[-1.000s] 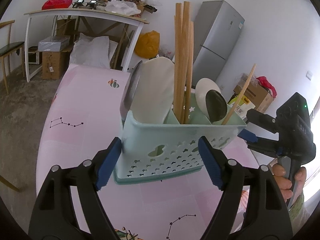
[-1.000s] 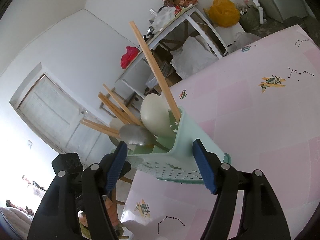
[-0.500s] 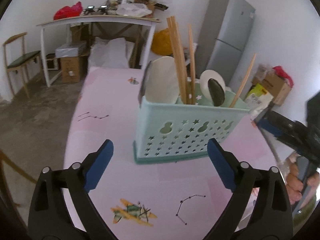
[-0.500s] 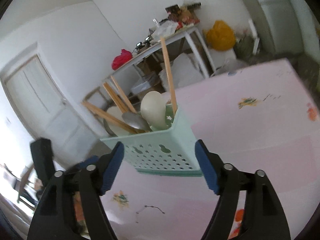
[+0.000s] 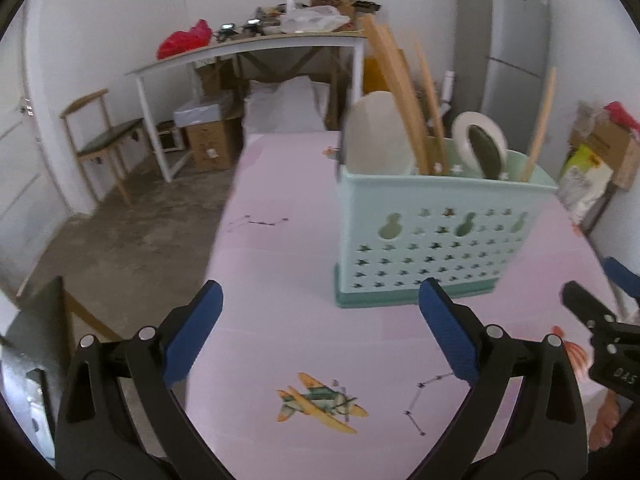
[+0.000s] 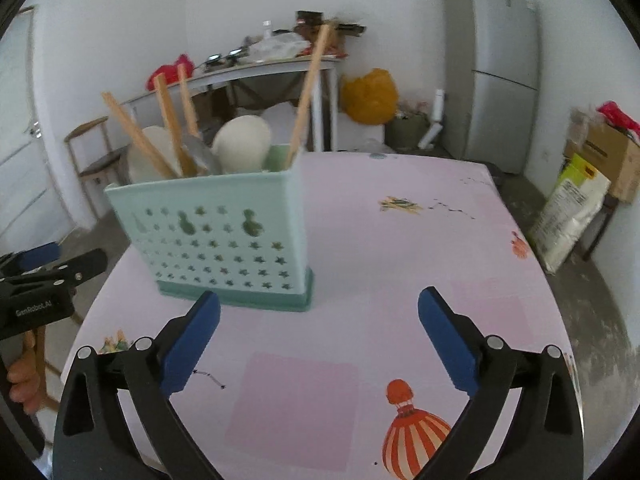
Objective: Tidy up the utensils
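A mint-green perforated utensil basket [image 5: 436,240] stands upright on the pink printed tablecloth [image 5: 280,280]. It holds wooden chopsticks [image 5: 400,92], white spoons [image 5: 376,132] and a dark spoon [image 5: 486,152]. My left gripper [image 5: 320,296] is open and empty, just short of the basket's near left corner. The right wrist view shows the basket [image 6: 224,232] ahead to the left, with chopsticks [image 6: 308,92] and a white spoon [image 6: 244,140] sticking out. My right gripper [image 6: 320,300] is still opening, with nothing between its jaws. Each gripper appears at the edge of the other's view.
The tablecloth ends at a table edge close on the left [image 5: 224,216]. Beyond are a wooden chair [image 5: 104,140], a cluttered white side table [image 5: 248,48], cardboard boxes [image 5: 208,144], a grey fridge [image 6: 492,68] and a yellow bag [image 6: 370,96].
Both grippers have drawn back from the basket, which sat between their jaws a second ago, and have spread wider. The basket now stands alone on the cloth.
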{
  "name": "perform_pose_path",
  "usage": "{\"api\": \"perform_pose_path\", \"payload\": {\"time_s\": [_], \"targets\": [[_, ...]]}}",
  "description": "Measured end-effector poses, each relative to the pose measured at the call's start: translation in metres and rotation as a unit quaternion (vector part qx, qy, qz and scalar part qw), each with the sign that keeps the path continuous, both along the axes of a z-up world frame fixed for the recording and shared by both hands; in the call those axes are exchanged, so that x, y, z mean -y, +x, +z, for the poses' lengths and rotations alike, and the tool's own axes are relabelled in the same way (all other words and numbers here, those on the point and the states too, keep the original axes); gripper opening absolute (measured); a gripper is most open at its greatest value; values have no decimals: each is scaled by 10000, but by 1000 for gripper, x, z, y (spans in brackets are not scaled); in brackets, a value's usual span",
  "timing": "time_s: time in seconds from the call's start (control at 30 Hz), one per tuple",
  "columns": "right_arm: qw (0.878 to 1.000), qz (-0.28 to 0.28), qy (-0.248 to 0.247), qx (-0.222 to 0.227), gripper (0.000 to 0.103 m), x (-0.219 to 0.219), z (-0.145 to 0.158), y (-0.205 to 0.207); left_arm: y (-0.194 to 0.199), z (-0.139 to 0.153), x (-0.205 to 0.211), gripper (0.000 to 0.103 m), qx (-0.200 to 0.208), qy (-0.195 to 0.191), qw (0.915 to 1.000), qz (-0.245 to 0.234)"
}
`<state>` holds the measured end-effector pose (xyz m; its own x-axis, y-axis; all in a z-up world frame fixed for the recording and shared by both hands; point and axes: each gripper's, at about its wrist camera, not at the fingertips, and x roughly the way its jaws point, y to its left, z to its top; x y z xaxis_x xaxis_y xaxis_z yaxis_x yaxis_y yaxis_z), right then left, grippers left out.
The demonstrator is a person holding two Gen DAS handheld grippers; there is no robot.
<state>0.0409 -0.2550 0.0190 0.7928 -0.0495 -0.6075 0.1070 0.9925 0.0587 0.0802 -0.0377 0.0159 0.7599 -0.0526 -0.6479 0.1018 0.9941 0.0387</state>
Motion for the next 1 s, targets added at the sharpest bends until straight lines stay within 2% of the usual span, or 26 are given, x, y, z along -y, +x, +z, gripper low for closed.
{"api": "perform_pose_path", "payload": {"time_s": [0.17, 0.43, 1.0], "targets": [[9989, -387, -270, -7, 96, 2, 1, -1, -1, 6, -3, 94, 157, 65, 9995, 283], [9977, -546, -361, -154, 96, -8, 4, 3, 7, 3, 0, 94, 22, 295, 9989, 373], [9949, -836, -337, -456, 96, -7, 7, 14, 14, -2, -16, 95, -215, 233, 9969, 723]]}}
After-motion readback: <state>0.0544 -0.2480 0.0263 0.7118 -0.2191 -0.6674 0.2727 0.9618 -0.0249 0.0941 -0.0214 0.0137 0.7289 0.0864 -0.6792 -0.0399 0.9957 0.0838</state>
